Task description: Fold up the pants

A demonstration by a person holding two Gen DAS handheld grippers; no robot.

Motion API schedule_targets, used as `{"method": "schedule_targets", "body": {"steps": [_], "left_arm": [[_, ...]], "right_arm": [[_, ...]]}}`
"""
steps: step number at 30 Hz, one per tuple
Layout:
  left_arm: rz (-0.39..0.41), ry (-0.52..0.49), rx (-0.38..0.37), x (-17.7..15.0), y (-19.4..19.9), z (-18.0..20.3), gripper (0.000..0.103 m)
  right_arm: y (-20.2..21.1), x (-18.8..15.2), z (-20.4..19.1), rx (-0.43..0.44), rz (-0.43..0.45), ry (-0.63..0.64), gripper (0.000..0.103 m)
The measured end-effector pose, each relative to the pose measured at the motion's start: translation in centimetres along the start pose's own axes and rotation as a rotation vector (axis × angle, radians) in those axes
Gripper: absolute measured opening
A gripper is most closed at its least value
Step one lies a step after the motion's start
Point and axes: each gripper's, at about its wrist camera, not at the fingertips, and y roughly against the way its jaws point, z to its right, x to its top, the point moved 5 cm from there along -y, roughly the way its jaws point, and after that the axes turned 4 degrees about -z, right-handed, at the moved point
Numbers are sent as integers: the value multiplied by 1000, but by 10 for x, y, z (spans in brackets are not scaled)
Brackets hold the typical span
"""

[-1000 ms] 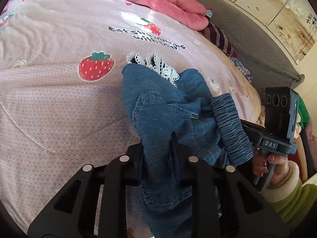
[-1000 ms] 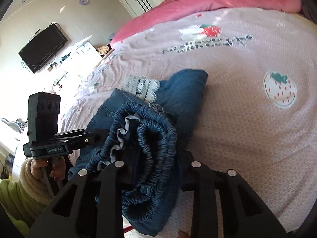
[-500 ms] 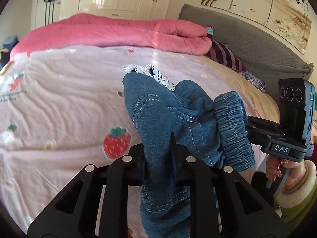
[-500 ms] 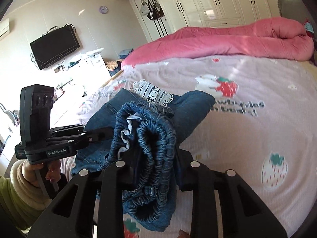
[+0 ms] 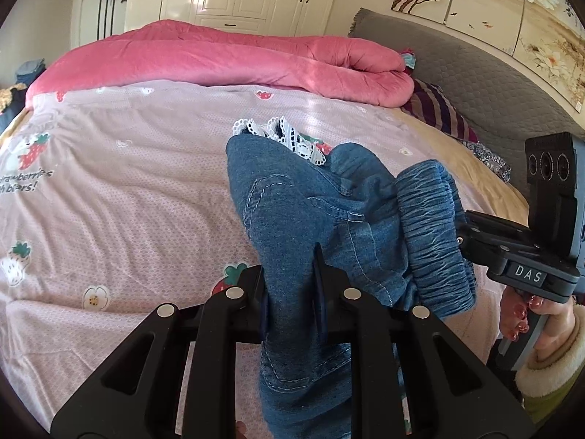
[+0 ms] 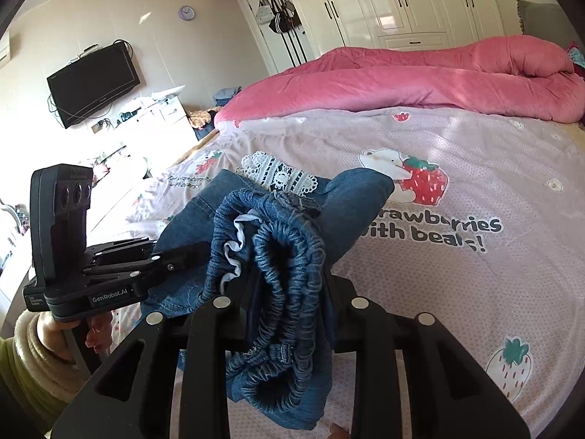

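The blue denim pants (image 5: 292,219) with white lace trim (image 5: 289,139) hang bunched in the air above the bed. My left gripper (image 5: 290,292) is shut on a denim fold. My right gripper (image 6: 289,285) is shut on the gathered elastic waistband (image 6: 292,256). The pants also show in the right wrist view (image 6: 358,197), with the lace (image 6: 278,175) at the far end. Each gripper shows in the other's view, the right one (image 5: 512,252) at the right and the left one (image 6: 120,274) at the left, close together.
The bed has a pink strawberry-print sheet (image 5: 128,190) (image 6: 475,285). A rolled pink duvet (image 5: 226,58) lies along its far side. A striped pillow (image 5: 438,113) and grey headboard (image 5: 475,73) are at the right. A wall TV (image 6: 93,84) and wardrobes (image 6: 402,3) stand beyond.
Both grippers have risen and tilted up with the pants, so the views now show the far duvet and the wardrobes. The grips have not changed.
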Motion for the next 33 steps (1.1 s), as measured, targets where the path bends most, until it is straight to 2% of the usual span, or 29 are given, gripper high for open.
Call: {"method": "schedule_targets", "body": {"steps": [7,15,23,27,31,33], "left_arm": [[-36,10,-1,-9,-18,-6,11],[-106,49,-7,-24,-46,-21,11],[-132,77,-10,-34,-54,-30,17],[-133,74,6,-39,-56,-28,20],[-134,63,18,-41,-57,-26,21],[-134,61,20,-39,-57,-26,21]], "right_arm": [[-15,-6,11,-3,-28,-22,26],[-41,-24,27,-18,-117,-76,26],[-51,-41,41,-46,-176,-118,27],[-55,-49,48,-51,-184,-152,30],[-55,-51,50,-80,-176,-142,38],[-54,-51,49,-83,-166,-137,39]]}}
